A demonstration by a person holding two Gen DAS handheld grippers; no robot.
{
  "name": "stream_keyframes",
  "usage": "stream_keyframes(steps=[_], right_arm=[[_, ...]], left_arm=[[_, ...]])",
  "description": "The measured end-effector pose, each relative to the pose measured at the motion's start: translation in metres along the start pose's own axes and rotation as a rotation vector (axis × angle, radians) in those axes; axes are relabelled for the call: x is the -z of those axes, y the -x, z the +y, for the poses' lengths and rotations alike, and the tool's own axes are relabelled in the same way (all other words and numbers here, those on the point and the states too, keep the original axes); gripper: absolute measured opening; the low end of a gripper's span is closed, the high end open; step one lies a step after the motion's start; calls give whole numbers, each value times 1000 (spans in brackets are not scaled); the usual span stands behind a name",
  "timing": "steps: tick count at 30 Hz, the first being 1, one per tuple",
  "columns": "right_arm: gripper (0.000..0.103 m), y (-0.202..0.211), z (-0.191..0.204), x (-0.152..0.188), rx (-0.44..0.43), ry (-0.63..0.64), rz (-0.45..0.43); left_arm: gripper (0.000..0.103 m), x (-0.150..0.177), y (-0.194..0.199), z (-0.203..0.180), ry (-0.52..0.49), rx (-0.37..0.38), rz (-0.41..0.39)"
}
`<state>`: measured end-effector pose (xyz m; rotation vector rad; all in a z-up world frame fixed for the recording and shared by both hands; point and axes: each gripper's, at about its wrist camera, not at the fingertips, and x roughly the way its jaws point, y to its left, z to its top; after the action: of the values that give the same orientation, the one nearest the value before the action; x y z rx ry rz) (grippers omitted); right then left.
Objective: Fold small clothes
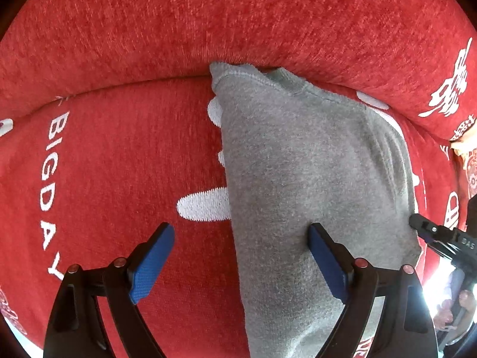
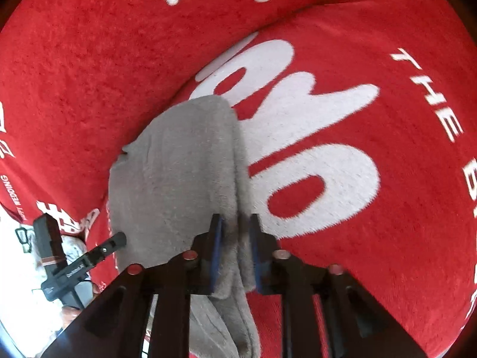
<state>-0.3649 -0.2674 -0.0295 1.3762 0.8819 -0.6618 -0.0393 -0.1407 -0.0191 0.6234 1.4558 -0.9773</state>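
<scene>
A small grey knit garment (image 1: 301, 167) lies folded on a red cushion. In the left wrist view my left gripper (image 1: 241, 238) is open; its right finger rests on the grey cloth and its left finger is over bare red fabric. My right gripper (image 1: 417, 223) touches the garment's right edge there. In the right wrist view my right gripper (image 2: 235, 232) is shut on a bunched edge of the grey garment (image 2: 179, 173). The left gripper (image 2: 117, 240) shows at the garment's left edge.
The red sofa seat (image 1: 119, 164) carries white lettering, with a red backrest (image 1: 238, 24) behind the garment. More white letters (image 2: 313, 137) lie right of the garment. A bright floor area (image 2: 18, 283) shows past the sofa's edge.
</scene>
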Motion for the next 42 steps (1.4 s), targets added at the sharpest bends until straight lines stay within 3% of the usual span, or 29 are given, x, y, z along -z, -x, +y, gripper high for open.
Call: stream_keyframes(steps=[3, 5, 8, 20, 25, 28, 35, 42], right_arm=[[39, 6, -4, 1, -20, -5, 13], [54, 10, -7, 0, -32, -6, 10], [60, 16, -10, 0, -56, -10, 4], [62, -7, -21, -3, -121, -58, 89], [62, -6, -20, -5, -134, -21, 108], [62, -7, -23, -6, -151, -16, 120], [64, -20, -16, -14, -225, 16, 166], [65, -45, 7, -17, -286, 46, 198]], left_arm=[[92, 0, 0, -1, 2, -4, 1], [92, 0, 1, -1, 2, -5, 1], [92, 1, 2, 0, 3, -7, 1], [95, 3, -1, 8, 41, 12, 26], [95, 6, 4, 17, 10, 115, 38], [95, 9, -5, 17, -10, 166, 90], [95, 8, -20, -2, -34, 245, 130], [96, 3, -27, -11, -34, 220, 136]])
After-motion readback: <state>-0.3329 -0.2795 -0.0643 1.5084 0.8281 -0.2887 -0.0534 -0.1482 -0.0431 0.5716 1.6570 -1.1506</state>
